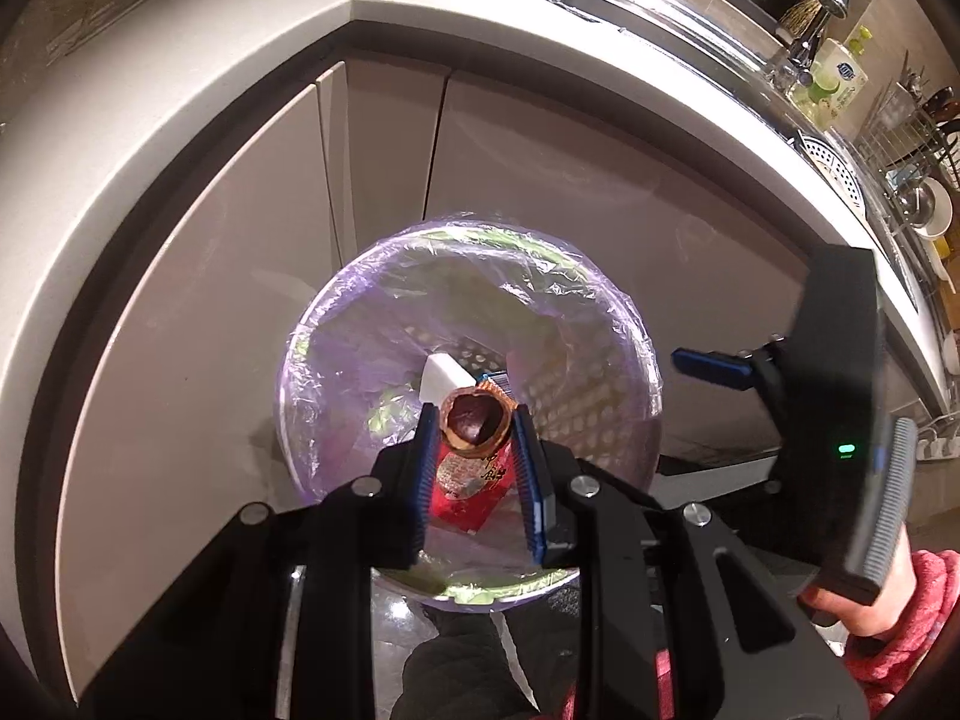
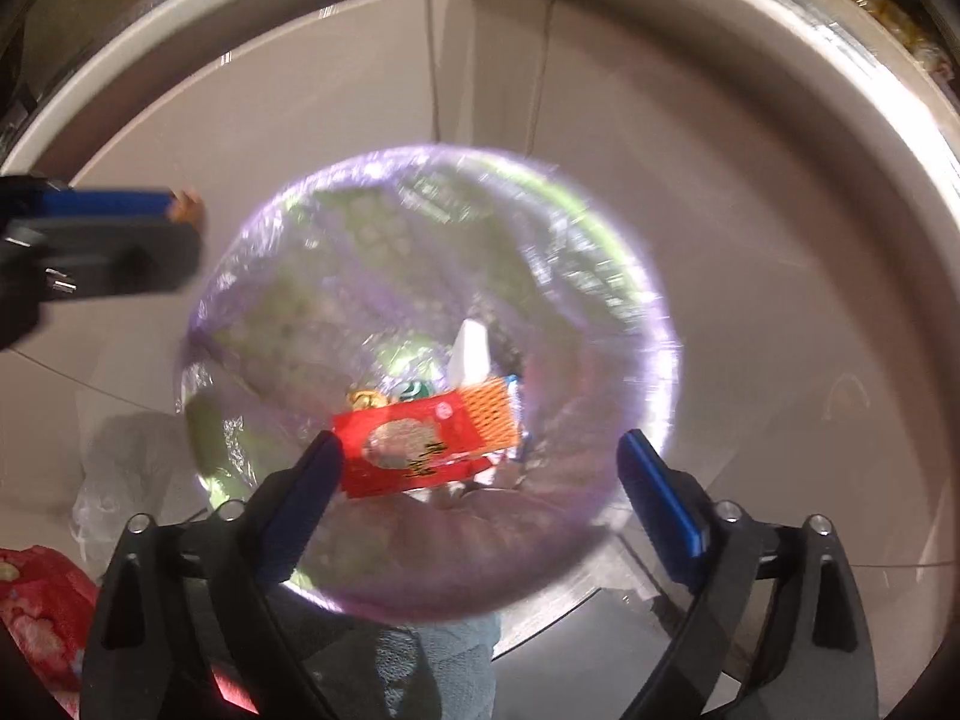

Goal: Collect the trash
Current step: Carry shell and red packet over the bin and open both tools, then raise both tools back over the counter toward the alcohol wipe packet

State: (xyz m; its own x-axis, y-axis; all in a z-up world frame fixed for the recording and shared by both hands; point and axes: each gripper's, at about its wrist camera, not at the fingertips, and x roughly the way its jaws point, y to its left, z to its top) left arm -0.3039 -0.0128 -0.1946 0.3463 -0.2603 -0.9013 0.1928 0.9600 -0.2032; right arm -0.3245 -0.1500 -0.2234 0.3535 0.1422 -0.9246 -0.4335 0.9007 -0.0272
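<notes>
A round trash bin (image 1: 336, 324) lined with a clear purple bag stands on the floor before the cabinets; it also shows in the right wrist view (image 2: 630, 276). My left gripper (image 1: 474, 429) is shut on a brown nut shell (image 1: 474, 423) and holds it above the bin's opening. Inside the bin lie a red wrapper (image 2: 408, 444), an orange packet (image 2: 489, 414) and a white piece (image 2: 471, 354). My right gripper (image 2: 480, 462) is open and empty above the bin. The left gripper's blue finger (image 2: 102, 201) shows at the left of the right wrist view.
Beige cabinet doors (image 1: 540, 168) stand behind the bin under a curved white countertop (image 1: 240, 30). A sink with a faucet (image 1: 822, 6) and a dish rack (image 1: 912, 168) are at the upper right. A clear plastic bag (image 2: 114, 480) lies on the floor left of the bin.
</notes>
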